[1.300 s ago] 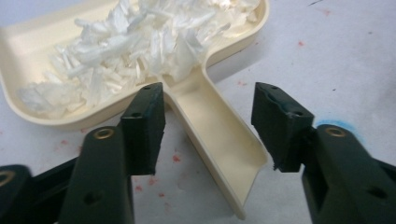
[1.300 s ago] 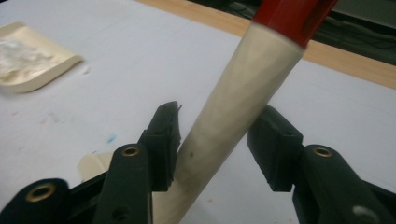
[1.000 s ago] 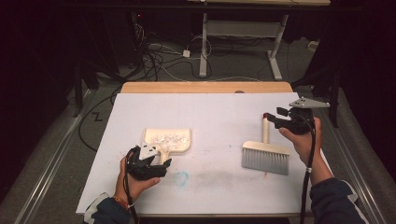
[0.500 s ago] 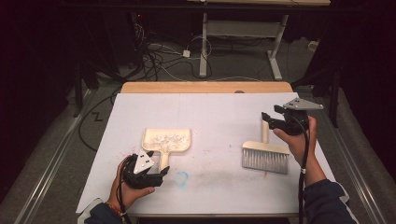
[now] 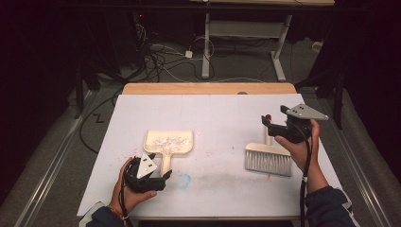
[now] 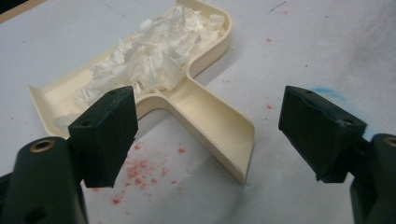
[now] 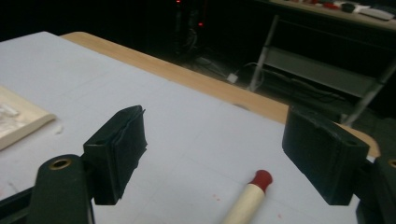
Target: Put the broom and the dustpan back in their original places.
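We see no legible writing; both tongs, left [image 6: 205, 135] and right [image 7: 215, 154], gape empty near the cream dustpan [image 6: 187, 88].

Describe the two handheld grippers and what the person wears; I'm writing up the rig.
Both grippers, left and right, are black, each with two blocky black jaws, a grey three-cornered plate on top and a trailing black cable. The person wears dark sleeves and a wristband at the left wrist.
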Tool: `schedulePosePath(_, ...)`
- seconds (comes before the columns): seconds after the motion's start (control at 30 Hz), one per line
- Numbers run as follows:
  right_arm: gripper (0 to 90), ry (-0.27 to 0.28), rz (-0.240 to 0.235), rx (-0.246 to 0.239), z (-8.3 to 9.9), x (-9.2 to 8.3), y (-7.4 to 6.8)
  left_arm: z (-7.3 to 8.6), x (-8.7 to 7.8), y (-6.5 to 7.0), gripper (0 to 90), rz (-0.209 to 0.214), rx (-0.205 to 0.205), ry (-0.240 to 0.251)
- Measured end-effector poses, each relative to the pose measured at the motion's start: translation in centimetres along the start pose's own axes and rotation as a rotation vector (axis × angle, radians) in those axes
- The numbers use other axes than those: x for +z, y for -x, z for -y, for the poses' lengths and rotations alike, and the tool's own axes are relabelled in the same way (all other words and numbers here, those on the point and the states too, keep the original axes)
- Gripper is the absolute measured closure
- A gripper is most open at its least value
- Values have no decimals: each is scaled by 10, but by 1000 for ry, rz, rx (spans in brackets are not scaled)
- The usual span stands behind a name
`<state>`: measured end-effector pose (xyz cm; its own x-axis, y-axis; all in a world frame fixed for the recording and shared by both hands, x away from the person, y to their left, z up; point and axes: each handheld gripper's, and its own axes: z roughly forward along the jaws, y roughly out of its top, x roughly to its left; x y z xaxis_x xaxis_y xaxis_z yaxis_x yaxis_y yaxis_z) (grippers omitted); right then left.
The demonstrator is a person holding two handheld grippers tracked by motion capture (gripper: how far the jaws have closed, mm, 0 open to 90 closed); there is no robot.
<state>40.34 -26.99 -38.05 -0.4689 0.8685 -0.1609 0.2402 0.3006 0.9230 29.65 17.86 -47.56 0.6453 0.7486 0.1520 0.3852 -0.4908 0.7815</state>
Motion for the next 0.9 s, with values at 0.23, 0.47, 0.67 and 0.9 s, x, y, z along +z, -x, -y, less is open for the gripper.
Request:
schedulePosePath(0.23, 165, 9, 40, -1, -1, -2, -7, 0, 1, 1, 170, 4, 12, 0)
schedulePosePath(0.47, 165, 59, 53, -9, -5, -10, -13, 0, 1, 1, 167, -10, 20, -1)
schedulePosePath(0.67, 164, 46, 23, -26, -8, -12, -22, 0, 1, 3, 167, -27, 35, -6)
schedulePosePath(0.9, 165, 36, 2, -51, -8, -16, -29, 0, 2, 3, 167, -25, 40, -11)
